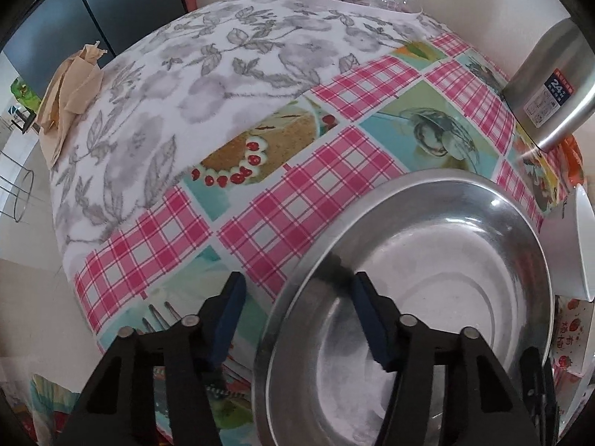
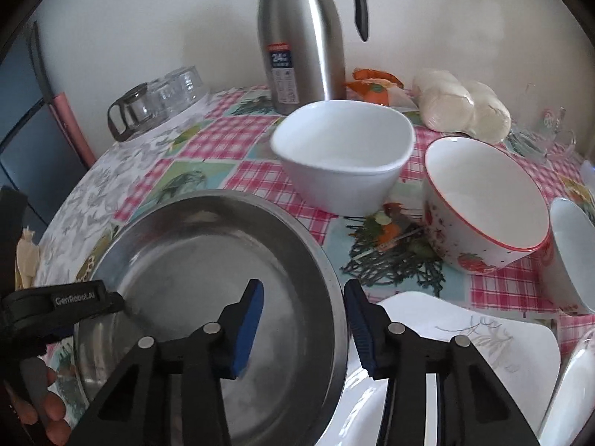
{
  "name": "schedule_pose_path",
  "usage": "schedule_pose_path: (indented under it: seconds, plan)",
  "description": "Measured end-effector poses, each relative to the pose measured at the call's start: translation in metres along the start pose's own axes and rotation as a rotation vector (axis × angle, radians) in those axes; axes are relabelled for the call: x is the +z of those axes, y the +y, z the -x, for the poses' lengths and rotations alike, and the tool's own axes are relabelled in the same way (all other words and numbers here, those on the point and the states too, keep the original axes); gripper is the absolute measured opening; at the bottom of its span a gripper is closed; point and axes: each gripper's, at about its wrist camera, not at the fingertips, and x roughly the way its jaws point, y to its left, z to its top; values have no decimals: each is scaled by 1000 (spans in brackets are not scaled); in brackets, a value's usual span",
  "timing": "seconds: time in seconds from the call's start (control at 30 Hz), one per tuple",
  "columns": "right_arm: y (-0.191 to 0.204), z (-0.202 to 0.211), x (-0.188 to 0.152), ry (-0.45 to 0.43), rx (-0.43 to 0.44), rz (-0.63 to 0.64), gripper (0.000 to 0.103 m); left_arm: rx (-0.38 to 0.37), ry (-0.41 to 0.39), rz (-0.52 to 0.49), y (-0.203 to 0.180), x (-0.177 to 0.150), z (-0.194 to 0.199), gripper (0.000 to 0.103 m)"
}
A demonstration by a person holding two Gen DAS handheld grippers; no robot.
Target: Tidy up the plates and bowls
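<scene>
left hand-held gripper [image 1: 297, 319] is straddling the near rim of the steel plate [image 1: 427, 260], pads apart, not pressing. right hand-held gripper [image 2: 303, 329] is straddling the opposite rim likewise. plate is sitting on the tabletop [image 2: 238, 137]; white bowl [image 2: 342, 148] and strawberry bowl [image 2: 479, 200] are standing beyond.

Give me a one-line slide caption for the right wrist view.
Right gripper straddles the steel plate rim, jaws not yet pressing, white bowl and strawberry bowl behind.
</scene>
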Motion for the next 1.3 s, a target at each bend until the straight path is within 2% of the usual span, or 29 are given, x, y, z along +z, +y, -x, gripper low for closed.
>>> schedule_pose_path:
  seconds: [0.2, 0.47, 0.7, 1.03, 1.3]
  plan:
    - [3, -6, -5, 49, 86, -8, 41, 11, -15, 43, 18, -3, 4, 52]
    - [2, -8, -6, 87, 141, -33, 25, 17, -26, 69, 38, -6, 3, 49]
    - [3, 3, -2, 75, 171, -19, 25, 28, -70, 43, 40, -4, 14, 42]
    - [2, 17, 2, 40, 160, 8, 25, -24, -72, 45, 41, 4, 19, 39]
    - [1, 33, 5, -3, 157, 23, 25, -66, -53, 43, 34, -3, 20, 39]
